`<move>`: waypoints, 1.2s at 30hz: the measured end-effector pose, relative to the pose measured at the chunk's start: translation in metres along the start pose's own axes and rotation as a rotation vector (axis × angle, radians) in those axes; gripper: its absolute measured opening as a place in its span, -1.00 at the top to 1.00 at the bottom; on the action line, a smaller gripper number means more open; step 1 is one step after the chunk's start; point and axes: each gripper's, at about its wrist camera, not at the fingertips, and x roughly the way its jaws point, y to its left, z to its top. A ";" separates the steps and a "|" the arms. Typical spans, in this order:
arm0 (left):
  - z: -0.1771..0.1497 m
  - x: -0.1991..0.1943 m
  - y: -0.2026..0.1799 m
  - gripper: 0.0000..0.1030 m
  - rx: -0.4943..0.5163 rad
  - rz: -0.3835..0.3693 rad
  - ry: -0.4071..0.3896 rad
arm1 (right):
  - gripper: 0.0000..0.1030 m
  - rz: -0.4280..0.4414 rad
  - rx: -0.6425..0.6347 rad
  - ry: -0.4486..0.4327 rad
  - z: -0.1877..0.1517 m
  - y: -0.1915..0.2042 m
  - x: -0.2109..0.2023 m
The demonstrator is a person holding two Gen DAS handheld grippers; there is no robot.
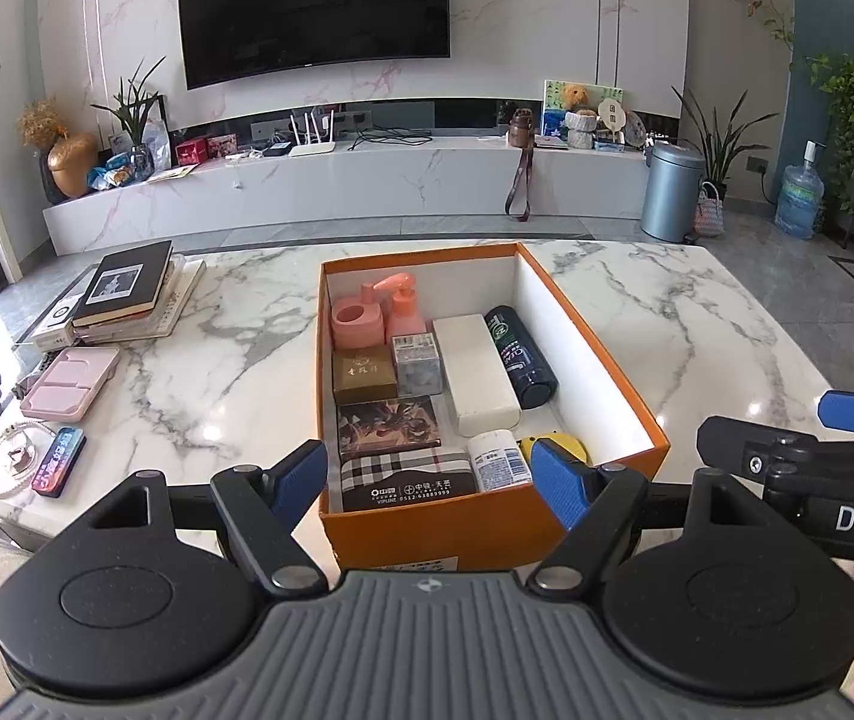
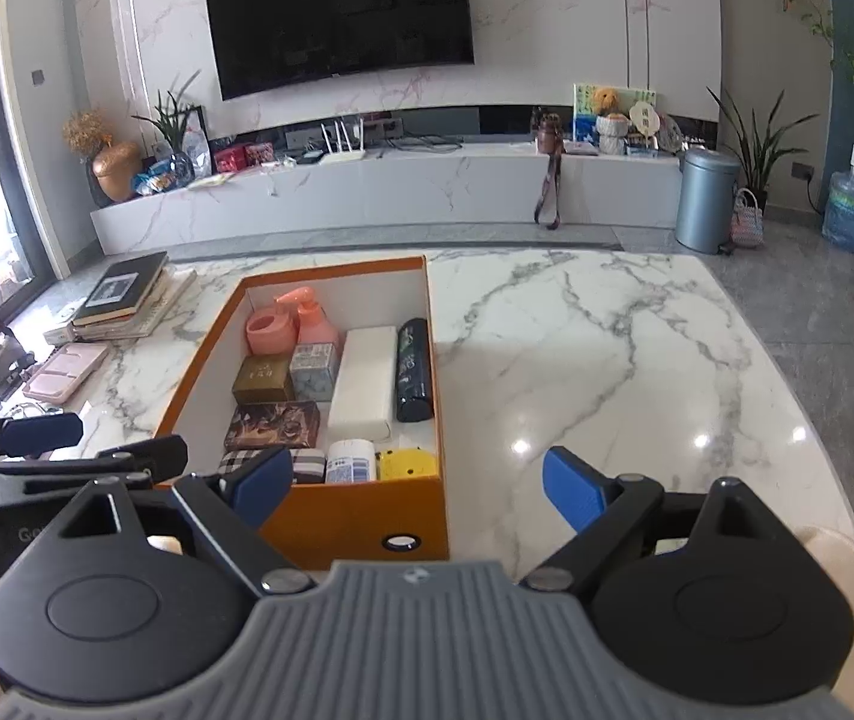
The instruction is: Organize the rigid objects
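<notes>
Both grippers sit released at the near end of the orange box (image 1: 490,531): left gripper (image 1: 430,483) spread wide with nothing between its pads, right gripper (image 2: 417,489) likewise empty, straddling the box's near right corner. You've got the box packed tight: white case (image 1: 475,372) and dark bottle (image 1: 520,357) lying lengthwise along its right side, small boxes squared on its left, so nothing rolls. Pink case (image 1: 69,381) lies outside, left of the box, probably next.

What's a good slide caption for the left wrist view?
Open left gripper poised before an orange box packed with small items on a marble table.
</notes>
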 end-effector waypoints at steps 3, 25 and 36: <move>-0.002 0.001 0.001 -0.76 -0.007 -0.006 0.006 | -0.81 0.010 0.001 0.009 -0.001 0.001 0.001; -0.007 0.004 0.008 -0.76 -0.026 0.010 0.029 | -0.94 0.003 0.017 0.044 -0.004 0.000 0.009; -0.007 0.003 0.009 -0.76 -0.030 0.013 0.028 | -0.95 -0.001 0.010 0.069 -0.007 0.001 0.013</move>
